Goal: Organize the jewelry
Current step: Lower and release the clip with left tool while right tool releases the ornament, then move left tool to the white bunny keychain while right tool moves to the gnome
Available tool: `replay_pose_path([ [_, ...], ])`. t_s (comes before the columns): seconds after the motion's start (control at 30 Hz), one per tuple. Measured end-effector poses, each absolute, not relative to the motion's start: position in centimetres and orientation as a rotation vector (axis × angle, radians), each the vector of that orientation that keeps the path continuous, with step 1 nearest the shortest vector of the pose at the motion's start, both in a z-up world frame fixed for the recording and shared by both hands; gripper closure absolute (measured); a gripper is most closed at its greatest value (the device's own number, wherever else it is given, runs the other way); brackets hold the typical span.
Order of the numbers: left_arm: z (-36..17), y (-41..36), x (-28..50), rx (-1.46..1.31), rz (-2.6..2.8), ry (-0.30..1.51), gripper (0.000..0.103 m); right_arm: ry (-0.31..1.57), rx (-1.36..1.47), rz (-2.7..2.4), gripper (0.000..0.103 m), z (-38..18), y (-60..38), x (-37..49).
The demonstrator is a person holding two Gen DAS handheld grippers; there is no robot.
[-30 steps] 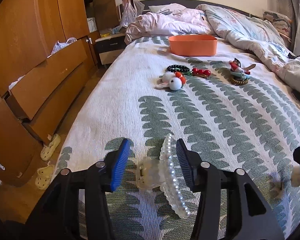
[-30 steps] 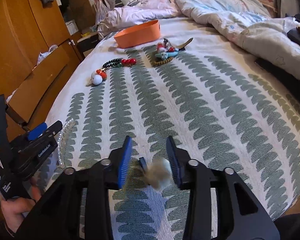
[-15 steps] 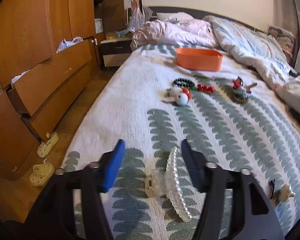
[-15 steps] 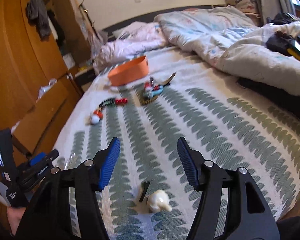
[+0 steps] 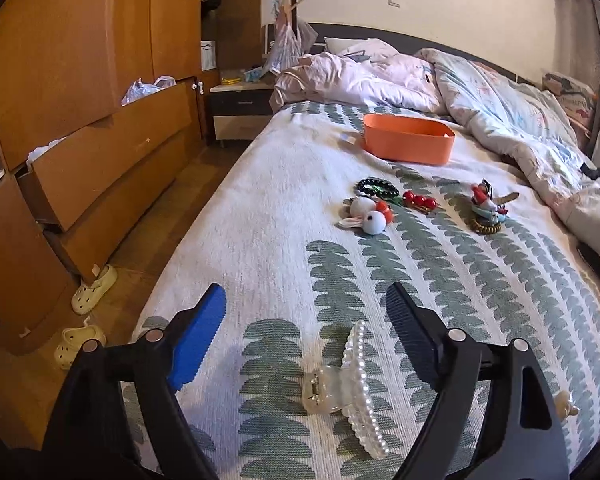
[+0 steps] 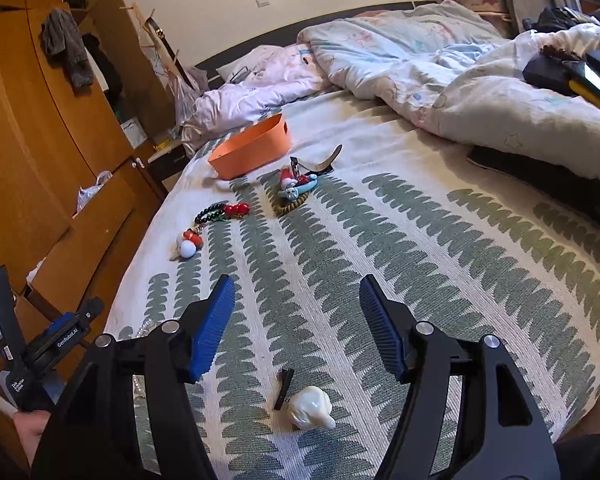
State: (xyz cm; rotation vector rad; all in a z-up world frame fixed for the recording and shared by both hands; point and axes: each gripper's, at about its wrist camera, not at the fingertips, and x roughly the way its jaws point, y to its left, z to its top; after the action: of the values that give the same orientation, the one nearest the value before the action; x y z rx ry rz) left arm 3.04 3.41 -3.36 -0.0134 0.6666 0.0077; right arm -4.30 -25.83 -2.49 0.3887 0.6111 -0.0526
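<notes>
A clear claw clip with a pearl row [image 5: 350,388] lies on the bedspread between and below my open left gripper's [image 5: 306,312] fingers. A white garlic-shaped clip with a black clasp [image 6: 308,406] lies under my open right gripper [image 6: 296,304]. Further up the bed lie white pom-pom ties [image 5: 366,216] [image 6: 188,246], a dark bead bracelet [image 5: 376,188] [image 6: 212,212], red beads [image 5: 420,202] [image 6: 236,209] and a pile of hair ties and clips [image 5: 486,210] [image 6: 296,190]. An orange bin [image 5: 408,142] [image 6: 252,148] stands beyond them.
Crumpled duvets [image 5: 520,120] [image 6: 460,80] cover the bed's far and right side. Wooden drawers [image 5: 100,168] and a nightstand [image 5: 240,112] stand left of the bed. Slippers [image 5: 94,288] lie on the floor. A dark object [image 6: 540,176] lies at the duvet's edge.
Both grippers opened and drew back and up. The pearl claw clip and the white clip now lie released on the bedspread.
</notes>
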Motion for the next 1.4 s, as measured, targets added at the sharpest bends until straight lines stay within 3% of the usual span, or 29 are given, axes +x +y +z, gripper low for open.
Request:
replay_pose_path([
  [0.3,-1.0,2.8,5.9,-0.008,-0.007,0.651,0.015,0.628,0.366,-0.031,0.031,0.3,-25.8,-1.0],
  [0.7,-0.9,0.5,13.5,0.026,-0.069,0.699,0.015,0.64,0.376,-0.07,0.03,4.1,-29.8,9.0],
  [1.03,-2.3,-0.5,19.8,0.048,-0.087,0.717,0.015,0.764,0.346,-0.07,0.03,0.0,-30.1,19.3],
  [1.4,-6.9,-1.0,22.4,0.105,-0.085,0.838,0.015,0.927,0.264,-0.081,0.03,-6.0,-28.5,22.9],
])
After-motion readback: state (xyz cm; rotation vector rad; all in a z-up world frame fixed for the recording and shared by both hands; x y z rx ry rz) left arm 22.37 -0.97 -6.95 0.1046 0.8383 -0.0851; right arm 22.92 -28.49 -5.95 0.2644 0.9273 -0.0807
